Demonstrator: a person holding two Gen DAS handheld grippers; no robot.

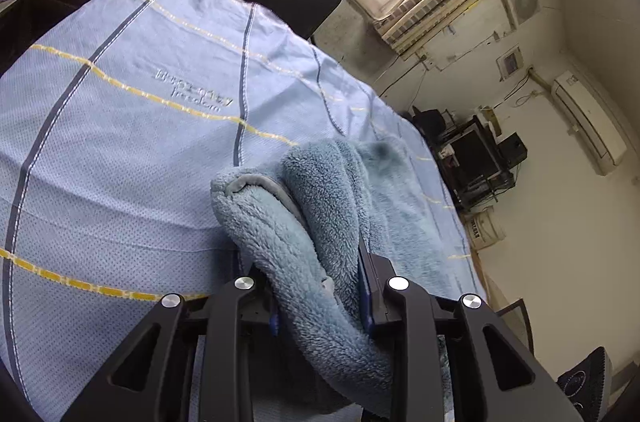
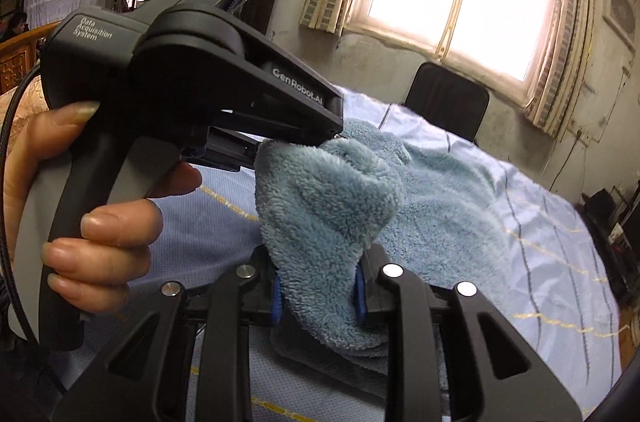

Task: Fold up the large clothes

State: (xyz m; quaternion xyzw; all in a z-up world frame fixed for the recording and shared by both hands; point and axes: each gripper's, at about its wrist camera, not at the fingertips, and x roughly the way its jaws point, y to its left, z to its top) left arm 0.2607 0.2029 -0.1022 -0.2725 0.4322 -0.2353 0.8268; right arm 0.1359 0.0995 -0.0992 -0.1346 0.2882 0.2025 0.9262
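now fleece garment (image 1: 304, 222) bunched, trailing away across bed (image 1: 120, 142)

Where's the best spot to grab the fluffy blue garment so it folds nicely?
Judging from its pose, grip the fluffy blue garment at its grey-trimmed edge, coming from the near side as both grippers do now. That hem is a firm line, while the rest lies spread over the bedsheet.

Fluffy blue fleece garment (image 1: 320, 222), bunched, lifted off bed
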